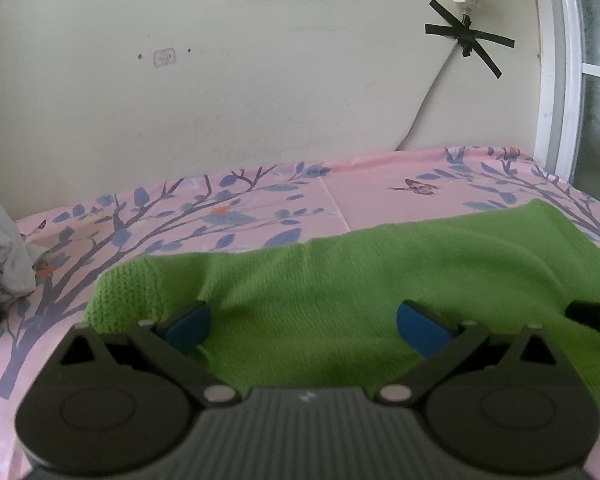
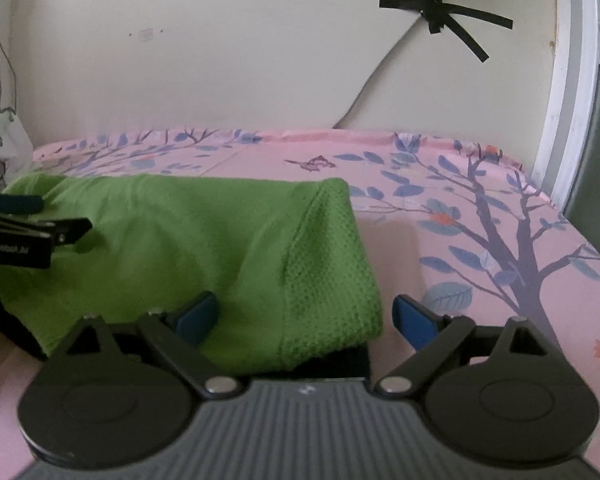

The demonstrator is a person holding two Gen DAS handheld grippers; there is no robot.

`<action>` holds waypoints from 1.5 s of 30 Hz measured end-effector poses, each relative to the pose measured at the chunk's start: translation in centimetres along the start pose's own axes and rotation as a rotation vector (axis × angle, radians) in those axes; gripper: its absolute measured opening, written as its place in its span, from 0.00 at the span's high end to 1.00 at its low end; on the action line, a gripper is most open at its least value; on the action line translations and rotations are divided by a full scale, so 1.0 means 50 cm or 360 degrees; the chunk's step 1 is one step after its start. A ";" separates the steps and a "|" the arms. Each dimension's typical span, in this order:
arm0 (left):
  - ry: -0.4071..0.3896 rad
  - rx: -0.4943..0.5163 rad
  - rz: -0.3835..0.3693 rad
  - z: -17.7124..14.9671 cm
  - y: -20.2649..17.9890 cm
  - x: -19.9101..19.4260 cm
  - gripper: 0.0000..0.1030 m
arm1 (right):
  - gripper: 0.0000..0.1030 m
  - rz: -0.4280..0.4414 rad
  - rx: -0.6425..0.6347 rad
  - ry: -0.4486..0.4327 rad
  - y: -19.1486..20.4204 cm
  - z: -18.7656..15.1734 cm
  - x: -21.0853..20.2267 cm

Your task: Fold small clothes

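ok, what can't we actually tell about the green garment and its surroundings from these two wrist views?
- Green garment: near edge hidden by the left gripper body, left wrist view.
- Same garment's type: unclear in both views.
- Pile of clothes: cut off by the left edge.
- Dark item under the garment: mostly covered, right wrist view.

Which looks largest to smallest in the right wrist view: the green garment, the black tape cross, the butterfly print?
1. green garment
2. black tape cross
3. butterfly print
The garment lies nearest the camera, which enlarges it.
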State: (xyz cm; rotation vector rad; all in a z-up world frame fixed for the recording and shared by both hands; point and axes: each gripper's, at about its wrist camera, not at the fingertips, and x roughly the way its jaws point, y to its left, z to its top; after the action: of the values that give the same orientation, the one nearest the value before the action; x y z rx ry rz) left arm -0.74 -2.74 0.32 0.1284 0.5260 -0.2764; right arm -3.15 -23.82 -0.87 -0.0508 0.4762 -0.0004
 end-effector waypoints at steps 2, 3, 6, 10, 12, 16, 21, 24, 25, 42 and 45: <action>0.0011 -0.0002 0.0001 0.001 -0.001 0.002 0.00 | 0.15 -0.0016 -0.0011 -0.0007 0.003 0.000 -0.002; 0.0018 0.0001 0.0002 0.002 -0.002 0.003 0.00 | 0.15 -0.0028 -0.0013 -0.0010 0.007 -0.001 -0.004; 0.0037 0.0014 0.0000 0.002 -0.002 0.004 0.00 | 0.15 -0.0056 -0.0025 -0.0023 0.008 -0.001 -0.006; 0.0066 0.0037 -0.0019 0.003 0.000 0.004 0.00 | 0.15 -0.0109 -0.0034 -0.0045 0.008 -0.001 -0.008; 0.0080 0.0069 -0.0019 0.001 -0.003 0.002 0.00 | 0.15 -0.0146 -0.0032 -0.0057 0.010 -0.002 -0.012; 0.0084 0.0096 -0.0004 -0.001 -0.006 -0.001 0.00 | 0.15 -0.0221 -0.0029 -0.0074 0.011 -0.004 -0.016; 0.0075 0.0107 0.0008 -0.003 -0.007 -0.003 0.00 | 0.15 -0.0274 -0.0019 -0.0073 0.010 -0.003 -0.014; 0.0067 0.0106 0.0006 -0.005 -0.004 -0.007 0.00 | 0.15 -0.0278 0.0002 -0.0079 0.005 -0.004 -0.015; 0.0062 0.0104 0.0004 -0.005 -0.003 -0.008 0.00 | 0.15 -0.0278 0.0011 -0.0088 0.004 -0.005 -0.017; -0.0027 -0.0329 0.0091 -0.001 0.113 -0.023 0.04 | 0.16 -0.0335 -0.0165 -0.0029 -0.028 0.096 0.090; 0.0062 -0.0215 0.0175 0.002 0.094 0.000 0.01 | 0.15 -0.0342 -0.0082 -0.0007 -0.043 0.112 0.120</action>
State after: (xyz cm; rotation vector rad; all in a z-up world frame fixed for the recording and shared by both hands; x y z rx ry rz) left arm 0.69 1.71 0.62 0.0315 0.5729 -0.1309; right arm 4.75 -25.75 1.46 -0.1526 0.4647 -0.1989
